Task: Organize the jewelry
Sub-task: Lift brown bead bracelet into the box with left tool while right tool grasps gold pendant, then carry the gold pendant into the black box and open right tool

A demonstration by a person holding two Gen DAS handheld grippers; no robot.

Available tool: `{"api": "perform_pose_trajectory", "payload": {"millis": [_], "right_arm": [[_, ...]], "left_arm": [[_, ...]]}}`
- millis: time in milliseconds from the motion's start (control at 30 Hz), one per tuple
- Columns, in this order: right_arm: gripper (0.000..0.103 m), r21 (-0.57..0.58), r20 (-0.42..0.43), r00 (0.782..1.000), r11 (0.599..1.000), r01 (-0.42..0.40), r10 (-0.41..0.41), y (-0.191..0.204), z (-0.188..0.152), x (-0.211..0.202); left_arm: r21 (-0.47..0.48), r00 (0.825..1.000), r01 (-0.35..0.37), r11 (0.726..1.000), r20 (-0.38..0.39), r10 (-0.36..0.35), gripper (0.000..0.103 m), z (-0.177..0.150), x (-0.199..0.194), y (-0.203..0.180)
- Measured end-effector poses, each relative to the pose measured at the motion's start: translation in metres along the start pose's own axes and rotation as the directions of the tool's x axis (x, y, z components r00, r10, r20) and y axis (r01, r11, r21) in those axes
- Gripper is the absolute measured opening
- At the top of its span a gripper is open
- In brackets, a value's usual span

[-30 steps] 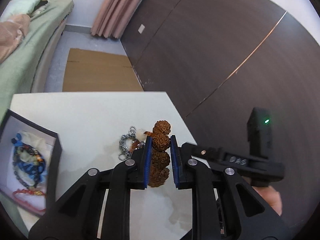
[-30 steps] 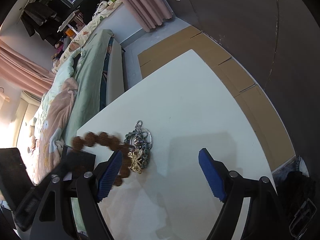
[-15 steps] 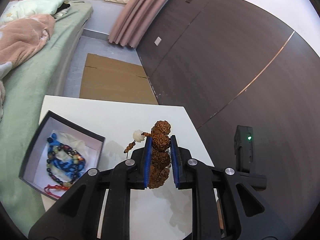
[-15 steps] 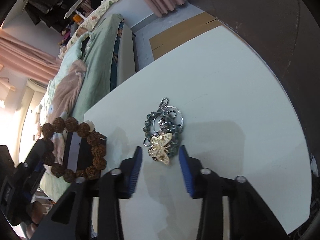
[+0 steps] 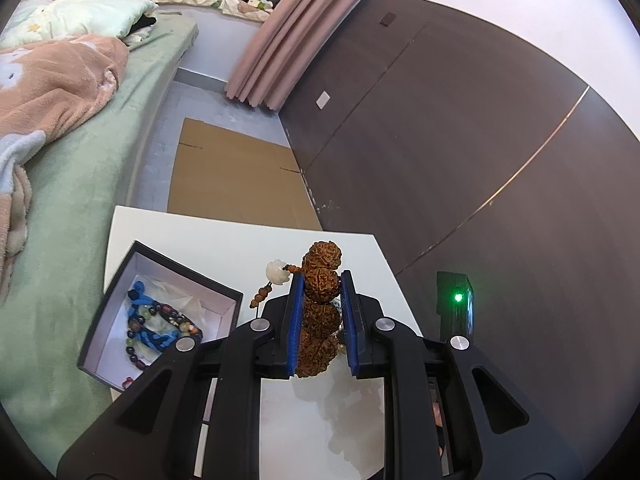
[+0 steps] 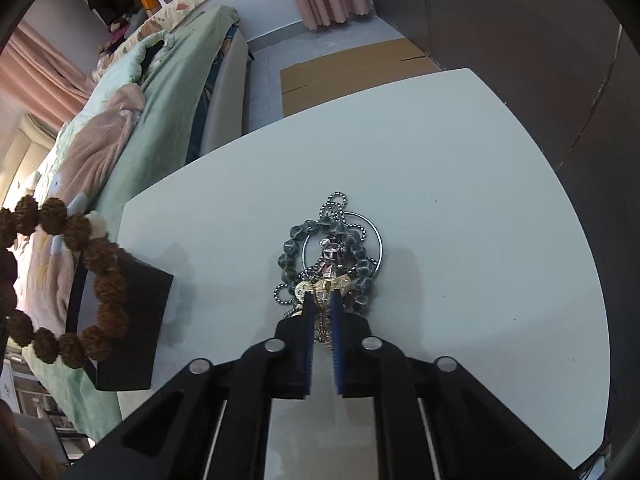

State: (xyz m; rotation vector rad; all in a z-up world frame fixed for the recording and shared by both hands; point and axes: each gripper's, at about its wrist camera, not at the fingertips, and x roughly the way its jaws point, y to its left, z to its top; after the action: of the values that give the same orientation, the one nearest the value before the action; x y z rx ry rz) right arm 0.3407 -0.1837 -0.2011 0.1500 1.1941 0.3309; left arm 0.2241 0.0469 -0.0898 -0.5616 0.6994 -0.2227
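Observation:
My left gripper (image 5: 322,276) is shut on a bracelet of big brown knobbly beads (image 5: 320,256), with a white flower bead and a small tassel hanging to its left. It is held just right of an open black box (image 5: 188,268) that holds blue and dark bead bracelets. In the right wrist view the same bracelet (image 6: 108,284) hangs over the box (image 6: 128,320). My right gripper (image 6: 322,300) has its jaws closing tight on a gold butterfly piece (image 6: 324,286) at the near end of a pile of grey beads, chain and ring (image 6: 328,248) on the white table (image 6: 440,200).
A green bed (image 5: 80,200) with a pink blanket runs along the table's left side. Flat cardboard (image 5: 232,176) lies on the floor beyond the table. A dark panelled wall (image 5: 480,160) stands to the right. A black housing with a green light (image 5: 456,304) rises right of my left gripper.
My right gripper has gone from wide open to shut on the gold butterfly piece. My left gripper has carried the brown bracelet away from the pile, toward the box.

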Motion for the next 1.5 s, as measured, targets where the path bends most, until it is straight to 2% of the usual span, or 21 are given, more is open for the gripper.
{"api": "perform_pose_trajectory", "payload": {"millis": [133, 367, 467, 567, 600, 633, 700, 767, 833, 933, 1067, 1200, 1233, 1300, 1367, 1400, 1433, 1467, 1500], "right_arm": [[0.001, 0.013, 0.006, 1.000, 1.000, -0.014, 0.014, -0.003, -0.002, -0.003], [0.001, 0.030, 0.059, 0.988, 0.989, -0.148, 0.146, 0.003, -0.003, -0.025], [0.001, 0.016, 0.088, 0.975, 0.979, -0.204, 0.202, 0.010, -0.004, -0.037], [0.001, -0.011, 0.106, 0.964, 0.970, -0.243, 0.242, 0.022, -0.007, -0.046], [0.001, -0.018, 0.108, 0.960, 0.966, -0.257, 0.258, 0.026, -0.008, -0.047], [0.001, -0.024, 0.109, 0.958, 0.964, -0.265, 0.266, 0.029, -0.008, -0.048], [0.001, -0.038, 0.114, 0.952, 0.958, -0.283, 0.286, 0.036, -0.009, -0.050], [0.001, -0.054, 0.121, 0.942, 0.949, -0.309, 0.314, 0.045, -0.011, -0.053], [0.001, -0.072, 0.129, 0.930, 0.939, -0.337, 0.344, 0.053, -0.013, -0.057], [0.001, -0.090, 0.133, 0.914, 0.923, -0.374, 0.384, 0.065, -0.015, -0.061], [0.001, -0.113, 0.132, 0.898, 0.907, -0.407, 0.419, 0.084, -0.018, -0.063], [0.001, -0.129, 0.121, 0.875, 0.882, -0.453, 0.468, 0.104, -0.022, -0.060], [0.002, -0.127, 0.122, 0.864, 0.871, -0.475, 0.489, 0.111, -0.022, -0.057], [0.006, -0.119, 0.121, 0.839, 0.847, -0.518, 0.530, 0.119, -0.022, -0.052], [0.011, -0.112, 0.089, 0.843, 0.846, -0.521, 0.531, 0.125, -0.021, -0.042], [0.032, -0.100, 0.082, 0.845, 0.848, -0.520, 0.528, 0.124, -0.020, -0.038], [0.067, -0.091, 0.090, 0.849, 0.853, -0.514, 0.521, 0.122, -0.021, -0.037], [0.078, -0.085, 0.115, 0.859, 0.867, -0.492, 0.499, 0.116, -0.022, -0.038], [0.080, -0.088, 0.144, 0.869, 0.880, -0.466, 0.474, 0.111, -0.023, -0.043]], "left_arm": [[-0.010, 0.999, 0.008, 1.000, 0.034, -0.008, 0.018, 0.005, -0.016, 0.007], [-0.046, 0.997, -0.013, 0.999, 0.082, 0.016, 0.018, 0.012, -0.039, 0.027], [-0.064, 0.996, -0.028, 0.998, 0.078, 0.033, 0.018, 0.012, -0.043, 0.037], [-0.082, 0.996, -0.080, 0.993, 0.029, 0.083, 0.020, 0.010, -0.039, 0.047], [-0.096, 0.994, -0.109, 0.989, 0.014, 0.111, 0.029, 0.008, -0.036, 0.053], [-0.105, 0.991, -0.132, 0.986, 0.009, 0.134, 0.048, 0.007, -0.036, 0.057], [-0.111, 0.986, -0.163, 0.980, 0.020, 0.166, 0.060, 0.007, -0.040, 0.064], [-0.112, 0.984, -0.171, 0.979, 0.029, 0.175, 0.060, 0.008, -0.045, 0.067], [-0.116, 0.982, -0.180, 0.977, 0.038, 0.185, 0.067, 0.008, -0.050, 0.071], [-0.120, 0.973, -0.219, 0.968, 0.043, 0.225, 0.069, 0.008, -0.056, 0.077], [-0.129, 0.966, -0.245, 0.961, 0.052, 0.254, 0.084, 0.009, -0.062, 0.082], [-0.149, 0.956, -0.276, 0.949, 0.057, 0.287, 0.091, 0.009, -0.069, 0.089], [-0.159, 0.955, -0.278, 0.947, 0.060, 0.290, 0.094, 0.009, -0.071, 0.092], [-0.173, 0.951, -0.290, 0.941, 0.059, 0.303, 0.096, 0.008, -0.072, 0.096], [-0.186, 0.949, -0.297, 0.936, 0.048, 0.311, 0.096, 0.008, -0.070, 0.100], [-0.194, 0.951, -0.294, 0.936, 0.039, 0.307, 0.096, 0.007, -0.068, 0.103], [-0.198, 0.952, -0.292, 0.936, 0.035, 0.304, 0.096, 0.007, -0.068, 0.103], [-0.199, 0.952, -0.290, 0.936, 0.035, 0.303, 0.097, 0.007, -0.068, 0.103], [-0.201, 0.952, -0.290, 0.936, 0.038, 0.303, 0.098, 0.007, -0.067, 0.102]]}}
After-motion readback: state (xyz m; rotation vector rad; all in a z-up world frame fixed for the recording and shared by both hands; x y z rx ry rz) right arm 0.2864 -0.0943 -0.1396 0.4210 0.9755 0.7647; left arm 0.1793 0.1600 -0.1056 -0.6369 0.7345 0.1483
